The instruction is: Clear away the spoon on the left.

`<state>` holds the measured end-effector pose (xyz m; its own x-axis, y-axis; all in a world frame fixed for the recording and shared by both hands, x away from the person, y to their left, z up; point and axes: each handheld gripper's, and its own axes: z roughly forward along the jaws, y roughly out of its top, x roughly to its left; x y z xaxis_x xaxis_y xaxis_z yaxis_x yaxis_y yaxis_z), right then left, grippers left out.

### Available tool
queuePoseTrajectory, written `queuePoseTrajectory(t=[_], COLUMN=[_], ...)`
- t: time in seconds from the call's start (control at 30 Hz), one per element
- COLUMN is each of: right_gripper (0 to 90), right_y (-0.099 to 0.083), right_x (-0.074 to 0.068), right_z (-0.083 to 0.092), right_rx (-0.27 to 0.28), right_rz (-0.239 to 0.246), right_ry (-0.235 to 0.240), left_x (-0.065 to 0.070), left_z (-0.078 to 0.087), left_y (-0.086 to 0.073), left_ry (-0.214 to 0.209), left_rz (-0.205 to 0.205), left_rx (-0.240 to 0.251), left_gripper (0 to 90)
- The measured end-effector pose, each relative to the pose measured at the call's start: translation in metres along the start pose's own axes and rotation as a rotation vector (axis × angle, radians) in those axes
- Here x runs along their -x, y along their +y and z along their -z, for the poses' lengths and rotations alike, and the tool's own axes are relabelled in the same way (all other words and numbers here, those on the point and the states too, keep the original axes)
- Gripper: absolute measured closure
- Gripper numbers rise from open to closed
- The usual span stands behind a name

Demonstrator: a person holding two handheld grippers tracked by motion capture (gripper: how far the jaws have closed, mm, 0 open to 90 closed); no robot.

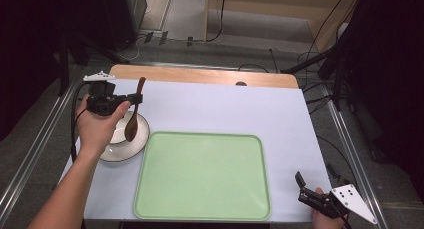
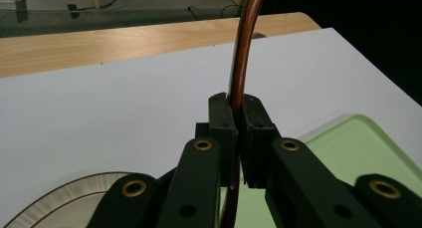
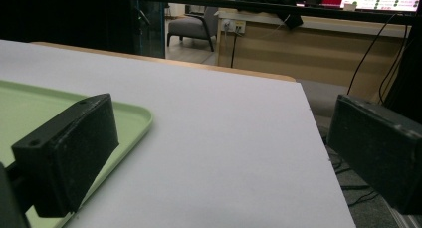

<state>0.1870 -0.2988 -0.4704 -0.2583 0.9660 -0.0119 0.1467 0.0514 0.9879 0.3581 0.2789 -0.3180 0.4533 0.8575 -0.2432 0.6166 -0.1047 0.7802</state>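
Note:
A brown wooden spoon (image 1: 134, 115) hangs upright above a white bowl (image 1: 141, 137) at the left of the table. My left gripper (image 1: 134, 97) is shut on the spoon's handle (image 2: 241, 73), with the spoon's bowl end hanging down over the white bowl (image 2: 74, 198). A light green tray (image 1: 202, 175) lies flat in the middle of the table, to the right of the white bowl. My right gripper (image 1: 305, 185) sits open near the table's front right corner, with nothing between its fingers (image 3: 69, 153). The tray's corner (image 3: 132, 116) lies just behind its left jaw.
A white sheet (image 1: 225, 109) covers the table, with a wooden strip (image 1: 200, 75) along the far edge. Cables and stands stand on the floor beyond and to the right.

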Motion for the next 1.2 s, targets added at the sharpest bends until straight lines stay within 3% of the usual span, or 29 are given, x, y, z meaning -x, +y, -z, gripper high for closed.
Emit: queuePoseTrajectory(t=[0.37, 1.2], right_gripper=[0.1, 0.1], right_y=[0.0, 0.0], right_x=[0.0, 0.001], right_z=[0.0, 0.0], right_rx=[0.0, 0.0], right_rz=[-0.002, -0.001], right_ry=[0.0, -0.002], left_x=[0.012, 0.03], left_z=[-0.01, -0.027], left_y=[-0.002, -0.034], left_ry=[-0.023, -0.056], left_rz=[-0.009, 0.001], left_rx=[-0.012, -0.078], left_gripper=[85.6, 85.6])
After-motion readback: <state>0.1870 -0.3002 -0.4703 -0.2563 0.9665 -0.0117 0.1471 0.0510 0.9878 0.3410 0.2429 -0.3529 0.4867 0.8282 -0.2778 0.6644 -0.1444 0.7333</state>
